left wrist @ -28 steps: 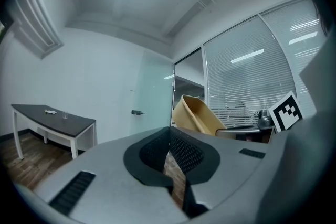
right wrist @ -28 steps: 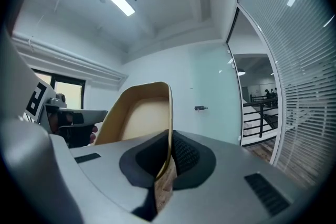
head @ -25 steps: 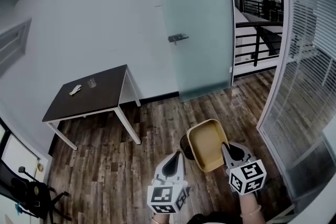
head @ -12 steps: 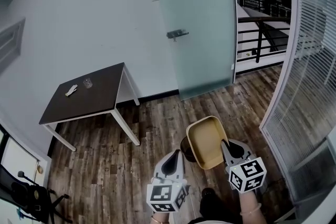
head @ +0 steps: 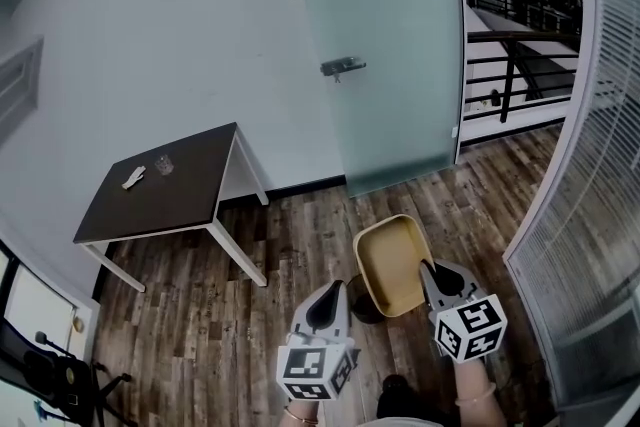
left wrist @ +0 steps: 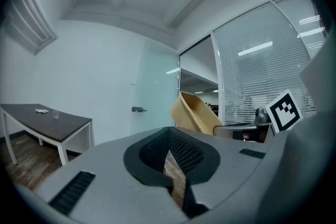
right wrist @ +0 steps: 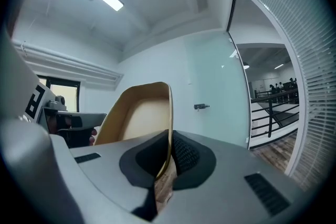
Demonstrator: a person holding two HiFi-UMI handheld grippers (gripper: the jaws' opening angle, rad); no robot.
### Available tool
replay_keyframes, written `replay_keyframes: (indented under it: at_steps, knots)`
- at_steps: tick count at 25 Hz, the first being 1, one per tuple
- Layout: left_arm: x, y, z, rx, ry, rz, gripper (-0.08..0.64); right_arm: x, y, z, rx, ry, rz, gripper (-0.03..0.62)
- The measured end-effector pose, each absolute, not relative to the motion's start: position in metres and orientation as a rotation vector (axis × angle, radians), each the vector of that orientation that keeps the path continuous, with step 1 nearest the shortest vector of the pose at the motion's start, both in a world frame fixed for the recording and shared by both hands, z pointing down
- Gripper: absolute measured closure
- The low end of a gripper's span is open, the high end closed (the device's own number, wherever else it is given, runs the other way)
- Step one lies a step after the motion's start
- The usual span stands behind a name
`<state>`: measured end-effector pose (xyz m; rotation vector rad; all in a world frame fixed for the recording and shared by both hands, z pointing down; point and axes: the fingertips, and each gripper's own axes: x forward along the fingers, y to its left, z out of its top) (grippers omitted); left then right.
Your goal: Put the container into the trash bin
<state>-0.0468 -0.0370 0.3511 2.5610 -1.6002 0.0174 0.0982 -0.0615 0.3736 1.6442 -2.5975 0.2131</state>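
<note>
Close in front of the person, the tan shallow rectangular container (head: 392,263) hangs tilted above the brown wood-plank floor (head: 200,335). The right gripper (head: 431,272) pinches its near rim, and its long axis runs away from those jaws. Just left, the left gripper (head: 334,292) is pressed together, empty. No trash bin shows.

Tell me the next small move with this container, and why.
Probably carry it along and scan for the bin, without releasing. The right tool grips the container by its rim, the left tool is shut and empty, and no trash bin plainly shows: only a table, glass door and wood floor.
</note>
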Motion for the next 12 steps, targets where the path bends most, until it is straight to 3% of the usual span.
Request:
replay_keyframes:
  at_steps: [12]
  knots:
    - [-0.035, -0.131, 0.37, 2.488, -1.674, 0.017, 0.541, 0.108, -0.167, 0.386, 1.513, -2.659, 0.233, 0.583]
